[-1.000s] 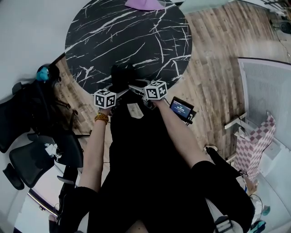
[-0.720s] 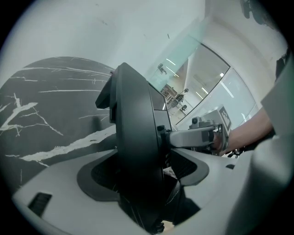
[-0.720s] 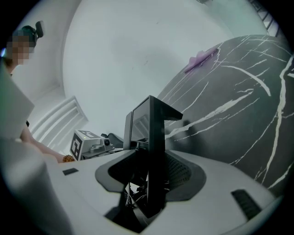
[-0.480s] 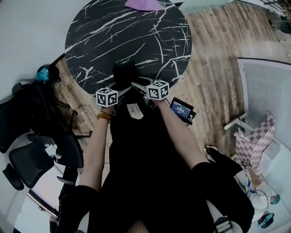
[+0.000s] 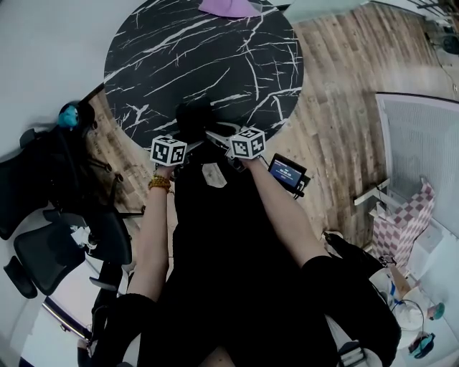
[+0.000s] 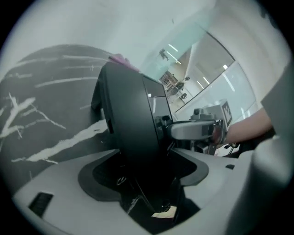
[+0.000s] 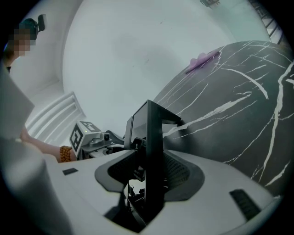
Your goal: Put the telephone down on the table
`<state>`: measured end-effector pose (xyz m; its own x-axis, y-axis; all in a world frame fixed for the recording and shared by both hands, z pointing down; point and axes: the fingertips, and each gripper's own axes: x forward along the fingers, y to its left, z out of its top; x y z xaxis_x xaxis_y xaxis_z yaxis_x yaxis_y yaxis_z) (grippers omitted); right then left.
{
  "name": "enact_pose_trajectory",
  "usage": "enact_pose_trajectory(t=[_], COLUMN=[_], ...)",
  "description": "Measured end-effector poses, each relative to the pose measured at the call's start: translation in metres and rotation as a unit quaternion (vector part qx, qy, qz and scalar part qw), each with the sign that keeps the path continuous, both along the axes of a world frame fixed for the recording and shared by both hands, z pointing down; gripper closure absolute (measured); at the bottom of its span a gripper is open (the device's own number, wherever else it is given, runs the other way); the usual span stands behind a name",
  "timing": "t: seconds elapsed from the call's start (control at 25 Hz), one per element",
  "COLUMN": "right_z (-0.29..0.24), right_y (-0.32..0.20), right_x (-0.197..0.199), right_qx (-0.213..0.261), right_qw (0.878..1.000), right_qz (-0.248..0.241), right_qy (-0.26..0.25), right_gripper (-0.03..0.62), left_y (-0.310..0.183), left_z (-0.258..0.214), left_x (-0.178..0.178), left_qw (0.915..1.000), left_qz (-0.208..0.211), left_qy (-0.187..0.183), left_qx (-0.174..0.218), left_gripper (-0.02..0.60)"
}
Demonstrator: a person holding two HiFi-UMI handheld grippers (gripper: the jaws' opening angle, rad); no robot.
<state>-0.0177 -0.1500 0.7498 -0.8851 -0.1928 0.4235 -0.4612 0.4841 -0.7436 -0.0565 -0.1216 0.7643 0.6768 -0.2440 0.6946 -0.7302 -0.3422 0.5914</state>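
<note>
The telephone, a black desk set, stands upright at the near edge of the round black marble table, between the two grippers. From the head view I cannot tell whether its base already rests on the top or hangs just above it.

The left gripper is clamped on the telephone's rounded black body, which fills the gap between its pads. That grip probably carries the weight and keeps the set from tipping while the other side lets go.

The right gripper comes in from the opposite side. A thin, flat black edge of the telephone stands between its jaws, which have just been opening and now stand wide. Light shows between that edge and the pad on the picture's left, so I judge the pinch is gone there. Gripping from both sides suits a bulky, awkward set, and freeing one side first lets the person check that it sits steady.

Both grippers tilt downward towards the tabletop, which fits lowering rather than carrying. If the base is down, the left jaws only need to open and draw back.

Further out, a pink object lies at the table's far rim, well apart. A small device with a lit blue screen is beside the person's right forearm. Dark office chairs stand on the wooden floor at the left.
</note>
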Motion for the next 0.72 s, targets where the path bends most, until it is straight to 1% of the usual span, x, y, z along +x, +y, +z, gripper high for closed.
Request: enact_pose_trajectory(t=[0.04, 0.08, 0.12, 0.2, 0.24, 0.28, 0.32, 0.44, 0.52, 0.64, 0.72], right_z=[0.000, 0.000, 0.000, -0.001, -0.001, -0.001, -0.001, -0.001, -0.001, -0.003, -0.005], right_y=[0.000, 0.000, 0.000, -0.001, 0.000, 0.000, 0.000, 0.000, 0.000, 0.000, 0.000], right_x=[0.000, 0.000, 0.000, -0.001, -0.001, -0.001, 0.000, -0.001, -0.001, -0.001, 0.000], right_qx=[0.001, 0.001, 0.002, 0.002, 0.002, 0.004, 0.005, 0.011, 0.015, 0.021, 0.029], right_qw=[1.000, 1.000, 1.000, 1.000, 1.000, 1.000, 1.000, 1.000, 1.000, 0.999, 0.999], right_qz=[0.000, 0.000, -0.002, -0.004, -0.004, -0.003, -0.003, -0.003, -0.004, -0.003, 0.000], right_qy=[0.001, 0.002, 0.002, 0.001, 0.000, 0.002, 0.004, 0.011, 0.018, 0.024, 0.030], right_gripper=[0.403, 0.403, 0.404, 0.402, 0.402, 0.402, 0.402, 0.402, 0.403, 0.404, 0.404], left_y=[-0.002, -0.007, -0.013, -0.024, -0.027, -0.028, -0.026, -0.018, -0.015, -0.010, -0.009], left_z=[-0.003, -0.008, -0.014, -0.024, -0.026, -0.026, -0.024, -0.017, -0.015, -0.015, -0.018], left_x=[-0.003, -0.006, -0.010, -0.023, -0.029, -0.034, -0.037, -0.038, -0.037, -0.035, -0.032], left_qw=[0.9996, 0.9987, 0.9968, 0.9887, 0.9841, 0.9814, 0.9811, 0.9849, 0.9852, 0.9867, 0.9870], left_qz=[-0.004, -0.024, -0.057, -0.134, -0.163, -0.179, -0.182, -0.164, -0.163, -0.154, -0.149], left_qy=[-0.020, -0.024, -0.014, 0.019, 0.031, 0.036, 0.037, 0.033, 0.034, 0.020, 0.006], left_qx=[0.020, 0.039, 0.053, 0.065, 0.064, 0.059, 0.054, 0.043, 0.041, 0.047, 0.061], left_gripper=[0.252, 0.253, 0.253, 0.253, 0.253, 0.253, 0.253, 0.253, 0.253, 0.253, 0.255])
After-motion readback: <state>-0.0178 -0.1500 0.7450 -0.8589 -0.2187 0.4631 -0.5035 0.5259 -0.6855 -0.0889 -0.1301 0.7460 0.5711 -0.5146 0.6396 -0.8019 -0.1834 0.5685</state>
